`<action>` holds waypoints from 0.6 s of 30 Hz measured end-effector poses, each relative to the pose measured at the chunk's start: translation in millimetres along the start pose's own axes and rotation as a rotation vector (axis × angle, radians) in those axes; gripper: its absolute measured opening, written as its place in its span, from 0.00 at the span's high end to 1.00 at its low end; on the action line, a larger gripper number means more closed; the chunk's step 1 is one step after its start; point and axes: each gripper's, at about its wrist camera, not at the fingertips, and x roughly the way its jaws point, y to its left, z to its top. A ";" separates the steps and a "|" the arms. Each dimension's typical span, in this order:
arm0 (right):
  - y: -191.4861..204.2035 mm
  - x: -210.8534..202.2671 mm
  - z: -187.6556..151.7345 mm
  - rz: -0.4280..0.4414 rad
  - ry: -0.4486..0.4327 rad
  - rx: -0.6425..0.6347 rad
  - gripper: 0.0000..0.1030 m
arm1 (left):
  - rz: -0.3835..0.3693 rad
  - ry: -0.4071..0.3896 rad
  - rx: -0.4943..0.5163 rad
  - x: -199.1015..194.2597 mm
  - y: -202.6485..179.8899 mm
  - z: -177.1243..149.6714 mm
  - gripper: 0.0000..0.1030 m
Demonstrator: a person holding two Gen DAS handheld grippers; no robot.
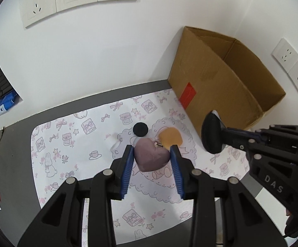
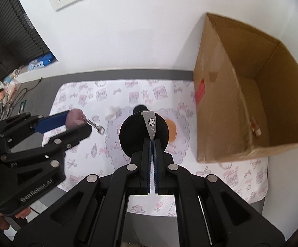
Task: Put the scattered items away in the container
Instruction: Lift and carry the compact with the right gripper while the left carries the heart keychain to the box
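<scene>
Left wrist view: the left hand-held gripper (image 1: 151,151) is closed on a mauve heart-shaped plush (image 1: 150,156), its blue pads pressing the heart's two flanks, the point of the heart aimed back toward the camera; a small metal keyring clasp (image 1: 158,144) sits on the heart's upper lobe. The cardboard box (image 1: 217,86), open at the top, stands ahead and to the right, against the wall, so the carry runs rightward and forward. Between heart and box lie an orange round pad (image 1: 170,136) and a small black disc (image 1: 140,129) on the patterned mat (image 1: 66,144) covering the grey tabletop (image 1: 15,144). The right hand-held gripper (image 1: 223,132) reaches in from the right, nearer the box, gripping a black round puff (image 1: 210,132) edge-on; its body reads "DAS".

Right wrist view: the right hand-held gripper (image 2: 153,139) has its jaws pinched nearly together on the grey ribbon (image 2: 150,124) of the black round puff (image 2: 143,133); the ribbon carries a small panda face and an "X". The box (image 2: 231,94) lies directly to the right, its long axis running away from the camera; a small tube-like item (image 2: 255,126) lies inside. The left hand-held gripper (image 2: 78,123) at the left holds the heart (image 2: 75,117), chain dangling; its body reads "GenRobot.AI". I judge the right one should drop first.
</scene>
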 end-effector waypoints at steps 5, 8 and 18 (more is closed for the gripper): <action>-3.5 -9.5 12.4 0.021 -0.031 -0.022 0.98 | 0.030 -0.004 -0.010 -7.4 -7.2 3.4 0.65; -9.8 -15.6 18.1 0.036 -0.047 -0.025 0.98 | 0.050 -0.012 -0.019 -11.9 -12.7 7.7 0.66; -44.9 -42.8 34.2 0.066 -0.114 -0.030 0.98 | 0.079 -0.059 -0.039 -21.9 -48.2 35.5 0.66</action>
